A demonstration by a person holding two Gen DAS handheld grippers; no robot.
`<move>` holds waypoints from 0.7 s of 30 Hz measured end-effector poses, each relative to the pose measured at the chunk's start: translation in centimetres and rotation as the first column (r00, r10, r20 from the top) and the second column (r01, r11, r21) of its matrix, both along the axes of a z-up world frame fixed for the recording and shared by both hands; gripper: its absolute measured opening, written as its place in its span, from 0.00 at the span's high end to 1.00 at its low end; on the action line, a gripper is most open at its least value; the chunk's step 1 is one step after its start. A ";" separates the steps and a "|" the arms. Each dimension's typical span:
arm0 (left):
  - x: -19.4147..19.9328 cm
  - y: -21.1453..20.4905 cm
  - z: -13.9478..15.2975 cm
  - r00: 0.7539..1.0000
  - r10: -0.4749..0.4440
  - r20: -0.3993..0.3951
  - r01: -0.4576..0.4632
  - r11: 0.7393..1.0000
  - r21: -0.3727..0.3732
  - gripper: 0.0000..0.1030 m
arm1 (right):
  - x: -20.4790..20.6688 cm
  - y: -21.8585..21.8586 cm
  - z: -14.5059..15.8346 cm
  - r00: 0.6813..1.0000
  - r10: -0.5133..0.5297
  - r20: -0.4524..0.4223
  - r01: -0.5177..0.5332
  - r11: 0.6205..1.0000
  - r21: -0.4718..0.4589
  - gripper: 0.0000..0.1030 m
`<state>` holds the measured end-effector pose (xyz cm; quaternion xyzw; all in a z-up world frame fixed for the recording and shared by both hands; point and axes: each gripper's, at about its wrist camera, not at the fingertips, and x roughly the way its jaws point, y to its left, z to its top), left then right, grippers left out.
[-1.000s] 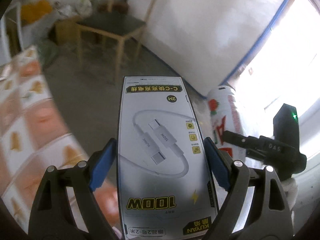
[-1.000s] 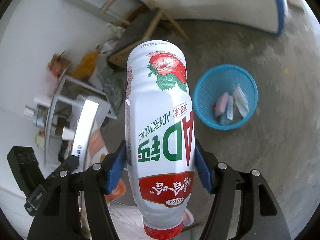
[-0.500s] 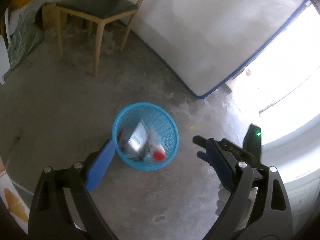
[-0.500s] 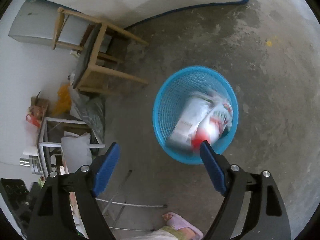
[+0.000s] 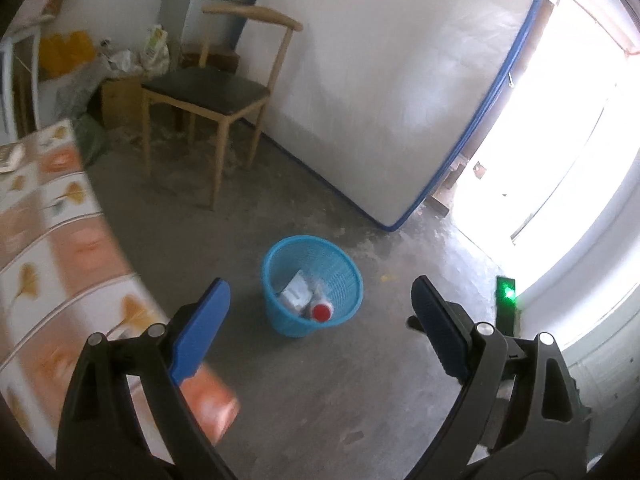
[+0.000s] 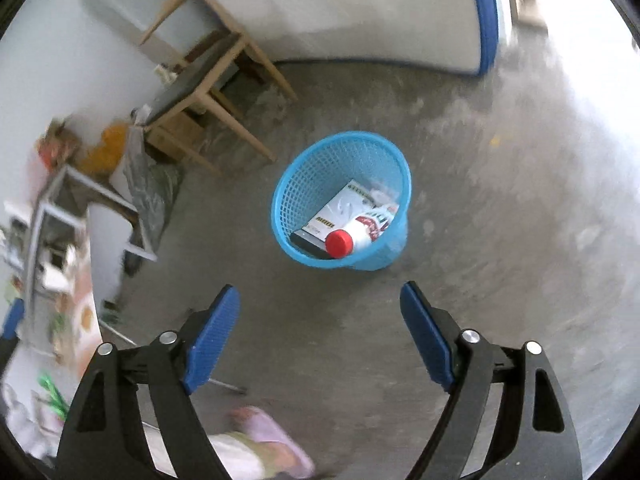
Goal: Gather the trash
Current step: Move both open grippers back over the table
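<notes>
The blue mesh basket [image 6: 340, 200] stands on the grey concrete floor [image 6: 500, 240], ahead of both grippers and well apart from them. Inside it lie the task's things: a white drink bottle [image 6: 366, 228] with a red cap [image 6: 339, 243], lying on its side with the cap towards the near rim, and beside and partly under it a flat white cable box [image 6: 340, 212] leaning against the inner wall. The left wrist view shows the same basket [image 5: 344, 276] with the red cap [image 5: 322, 312] and the white box [image 5: 295, 292] in it. The left gripper [image 5: 320, 320] is released, its blue pads spread wide with only floor between them. The right gripper [image 6: 320, 322] has its jaws opening, and nothing sits between them either. A wooden chair [image 5: 208, 92] with a dark seat stands beyond the basket, next to a white mattress [image 5: 380, 80] with blue piping propped upright. A table with a leaf-patterned cloth [image 5: 48, 240] shows at the left edge of the left view. A person's foot in a pale slipper [image 6: 272, 436] appears blurred at the bottom of the right view.
</notes>
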<state>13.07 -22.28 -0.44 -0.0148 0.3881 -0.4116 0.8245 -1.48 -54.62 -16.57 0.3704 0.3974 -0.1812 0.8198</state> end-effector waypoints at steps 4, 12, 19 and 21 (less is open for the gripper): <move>-3.0 5.6 0.9 0.998 0.043 0.052 -0.045 0.998 0.032 0.14 | -0.9 4.2 3.7 0.999 0.031 0.021 -0.026 0.981 -0.190 0.07; -8.1 21.8 2.3 0.934 0.341 0.111 -0.345 0.938 0.017 0.14 | 2.9 13.8 10.5 0.957 0.279 0.079 -0.231 0.898 -0.375 0.06; -13.7 36.1 2.4 0.751 0.648 0.128 -0.643 0.762 -0.082 0.14 | 6.5 24.2 14.5 0.842 0.521 0.139 -0.436 0.810 -0.393 0.06; -15.0 39.5 2.3 0.682 0.717 0.143 -0.709 0.697 -0.109 0.14 | 7.5 27.1 15.3 0.789 0.592 0.166 -0.508 0.780 -0.365 0.06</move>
